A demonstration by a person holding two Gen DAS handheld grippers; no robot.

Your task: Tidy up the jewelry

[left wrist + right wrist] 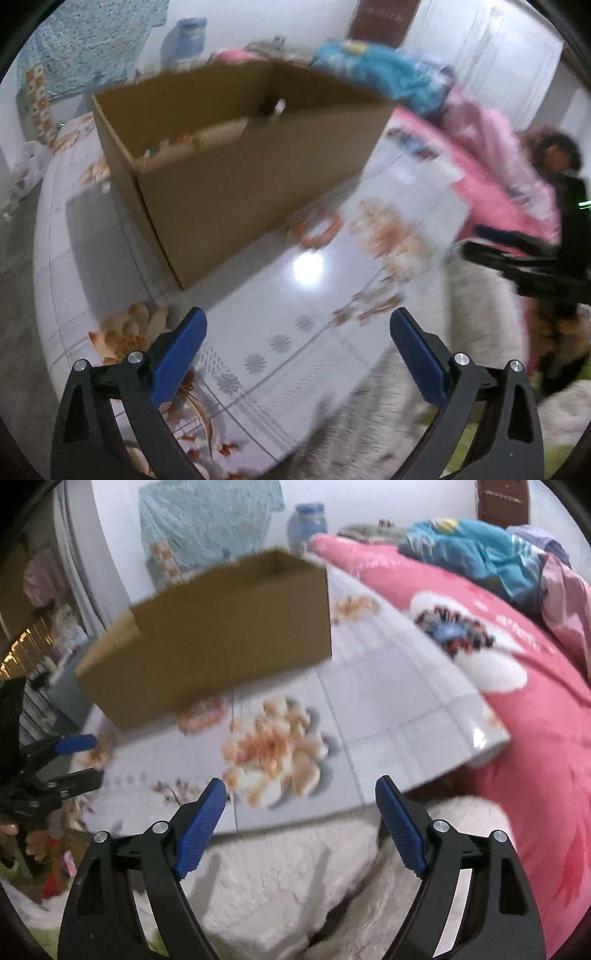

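Cardboard box (236, 155) sits open-topped on the floral worktop (280, 317), ahead of and above my left fingers (184, 354) and right fingers (399, 830). Both pairs spread wide, nothing between them. Box contents blurred, jewelry unclear.

a cardboard box (236, 166) stands on the worktop (280, 306), small things lying inside it; bedding (517, 709) lies heaped to its right, a bottle (308, 524) behind.

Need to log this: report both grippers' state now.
Left gripper: open, holding nothing.
Right gripper: open, holding nothing.
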